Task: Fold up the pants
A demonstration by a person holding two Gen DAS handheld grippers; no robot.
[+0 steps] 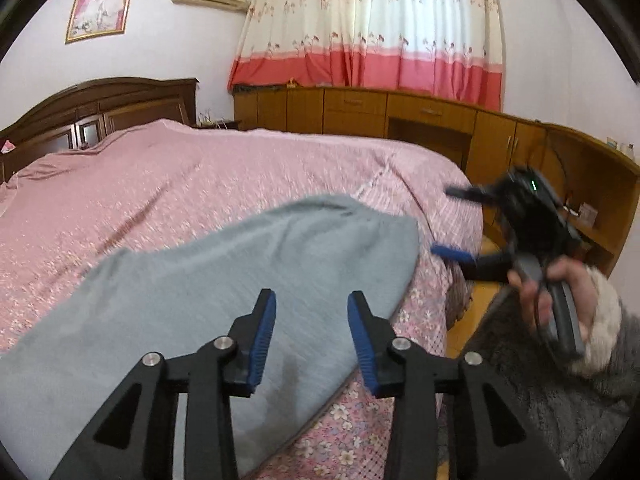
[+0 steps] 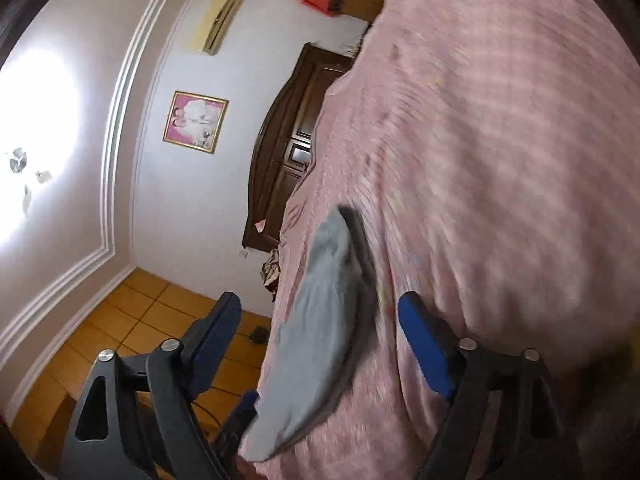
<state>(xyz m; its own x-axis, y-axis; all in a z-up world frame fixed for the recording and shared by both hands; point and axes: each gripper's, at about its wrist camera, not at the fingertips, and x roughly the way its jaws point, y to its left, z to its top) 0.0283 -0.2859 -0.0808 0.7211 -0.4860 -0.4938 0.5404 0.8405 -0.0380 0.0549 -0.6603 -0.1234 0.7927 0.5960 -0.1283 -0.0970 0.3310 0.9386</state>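
At the bottom of the left wrist frame the left gripper (image 1: pixel 311 334) stood with its jaws spread wide and holding nothing, poised over the near part of the grey pants (image 1: pixel 224 292), which lay flat across the lower centre on the pink bedspread (image 1: pixel 160 184) by the bed's edge. The cloth looked soft, light and limp (likely to sag and slide), so an edge or corner seemed best. Farther off at right, the right gripper (image 1: pixel 454 222) was likewise agape and empty, beside the pants' far end.
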